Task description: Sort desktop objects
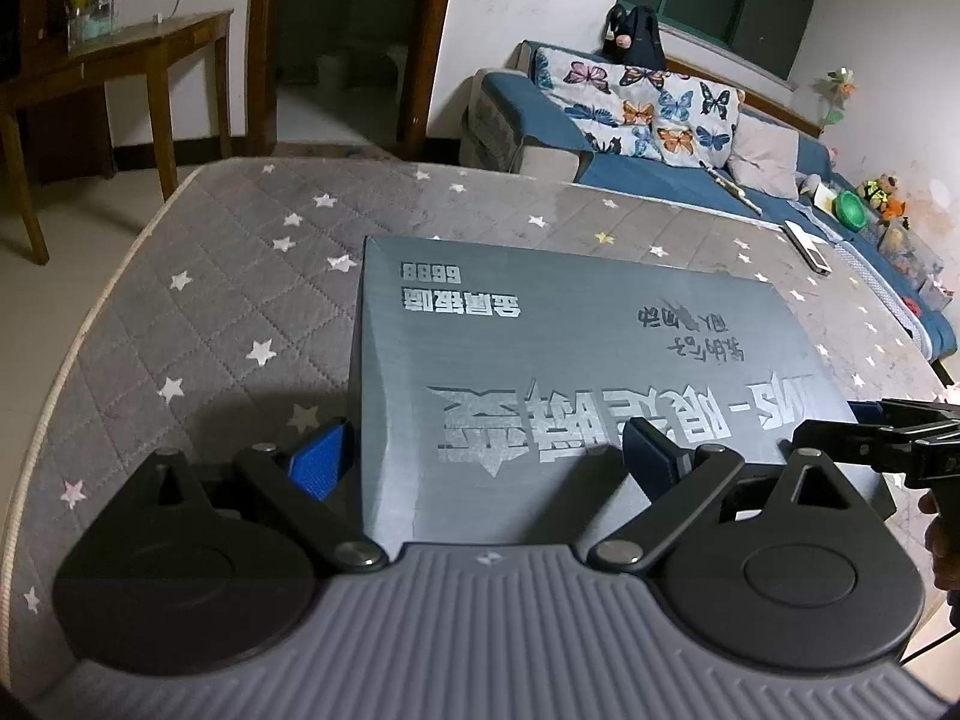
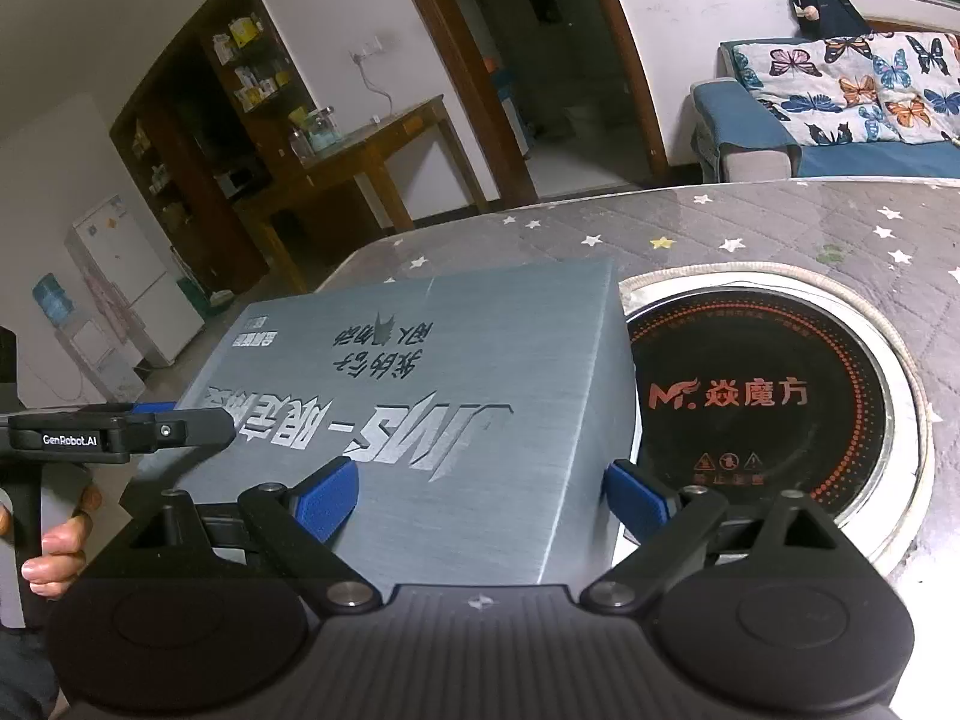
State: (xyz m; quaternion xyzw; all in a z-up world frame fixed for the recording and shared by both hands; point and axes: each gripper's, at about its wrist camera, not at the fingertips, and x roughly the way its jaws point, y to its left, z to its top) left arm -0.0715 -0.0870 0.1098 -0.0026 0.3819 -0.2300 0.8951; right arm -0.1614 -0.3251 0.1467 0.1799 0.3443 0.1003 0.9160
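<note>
A large grey box with silver lettering lies flat on the table's star-patterned grey quilted cover. My left gripper is open at the box's near left corner, its left pad just outside the left side and its right pad over the lid. My right gripper is open at the near right corner of the box, right pad beside the box's right face, left pad over the lid. Each gripper shows in the other's view: the right gripper at the box's right, the left gripper at its left, held by a hand.
A round black induction cooktop is set into the table just right of the box. Beyond the table stand a blue sofa with butterfly cushions and a white remote, a wooden side table and a doorway.
</note>
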